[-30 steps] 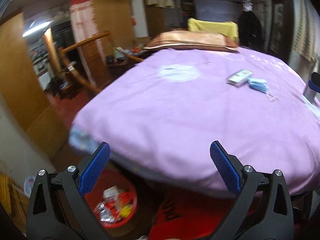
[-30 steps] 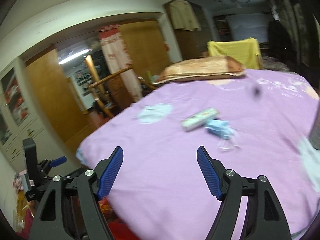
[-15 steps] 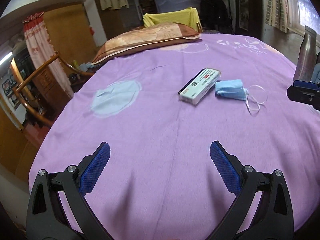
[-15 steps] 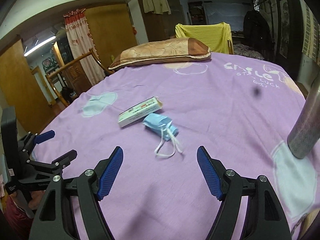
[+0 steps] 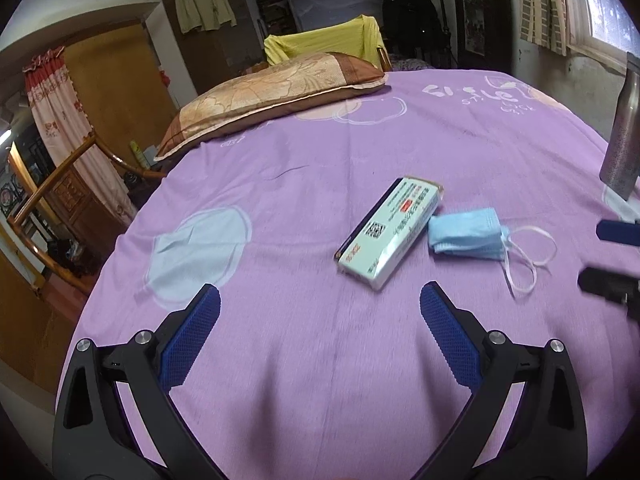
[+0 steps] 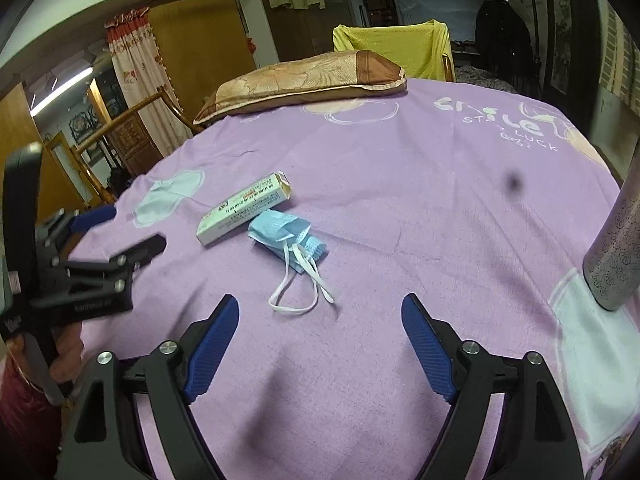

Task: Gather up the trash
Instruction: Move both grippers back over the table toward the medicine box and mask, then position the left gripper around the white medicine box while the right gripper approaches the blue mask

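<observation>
A pale green cardboard box (image 5: 390, 232) lies flat on the purple bed sheet (image 5: 320, 152), with a folded blue face mask (image 5: 468, 233) touching its right side, white ear loops trailing out. My left gripper (image 5: 320, 312) is open and empty, just short of the box. My right gripper (image 6: 320, 324) is open and empty, just short of the mask (image 6: 286, 236) and its loops; the box (image 6: 244, 208) lies beyond to the left. The left gripper shows at the left of the right wrist view (image 6: 116, 236).
A brown pillow (image 5: 272, 92) lies at the head of the bed before a yellow-draped chair (image 5: 324, 42). A metal bottle (image 6: 618, 240) stands on the sheet at the right. Wooden furniture and a curtain (image 5: 68, 132) stand beyond the bed's left edge.
Both grippers rose from the bed's edge and moved forward over the sheet toward the box and mask. The red bin of trash under the left gripper has left view. Both stayed open.
</observation>
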Motion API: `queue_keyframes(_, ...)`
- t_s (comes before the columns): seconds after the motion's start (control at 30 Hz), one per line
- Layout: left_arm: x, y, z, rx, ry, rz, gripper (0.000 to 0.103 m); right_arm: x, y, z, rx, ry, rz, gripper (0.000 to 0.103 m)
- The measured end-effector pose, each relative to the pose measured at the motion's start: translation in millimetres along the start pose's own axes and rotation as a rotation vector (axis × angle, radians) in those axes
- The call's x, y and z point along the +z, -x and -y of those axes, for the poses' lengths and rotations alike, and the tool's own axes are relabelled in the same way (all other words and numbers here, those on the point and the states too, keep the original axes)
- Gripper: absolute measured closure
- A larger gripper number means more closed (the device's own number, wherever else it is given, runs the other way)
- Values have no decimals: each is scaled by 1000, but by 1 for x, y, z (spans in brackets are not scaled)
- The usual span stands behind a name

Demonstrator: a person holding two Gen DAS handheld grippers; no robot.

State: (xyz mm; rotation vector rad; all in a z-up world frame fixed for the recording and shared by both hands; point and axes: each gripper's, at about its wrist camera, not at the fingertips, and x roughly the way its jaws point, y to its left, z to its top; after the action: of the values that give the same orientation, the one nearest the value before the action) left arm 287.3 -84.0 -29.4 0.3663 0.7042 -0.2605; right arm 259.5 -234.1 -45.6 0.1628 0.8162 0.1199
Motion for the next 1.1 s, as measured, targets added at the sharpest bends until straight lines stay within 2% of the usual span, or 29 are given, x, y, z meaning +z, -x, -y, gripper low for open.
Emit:
queue_keyframes(0.17,37,-30,-8,-54,57,-29,7,-7,-12,-13,-75,88,-34,15)
queue_keyframes(0.3,61,-54,-15,-98,115,-32,7,-9,-22,-14,-71,93,-75,15)
queue_keyframes(0.43,62,-71,-14,-160,153,-30,7,-10,-26,-8,-59,58,-99,13)
queue_keyframes(0.5,57,-76,-10,-184,134,-49,7,-10,-30,-5,-43,42,-123,13)
queue_keyframes(0.63,51,-77,-3,-159,75,-42,7,-12,-37,-1,-34,19,-166,11)
queue_keyframes(0.83,48,-81,4,-179,42,-63,7,-13,-41,-4,-37,24,-175,5)
queue_keyframes(1.1,43,-98,16,-146,-15,-116,6,-15,-42,-10,-76,66,-195,5)
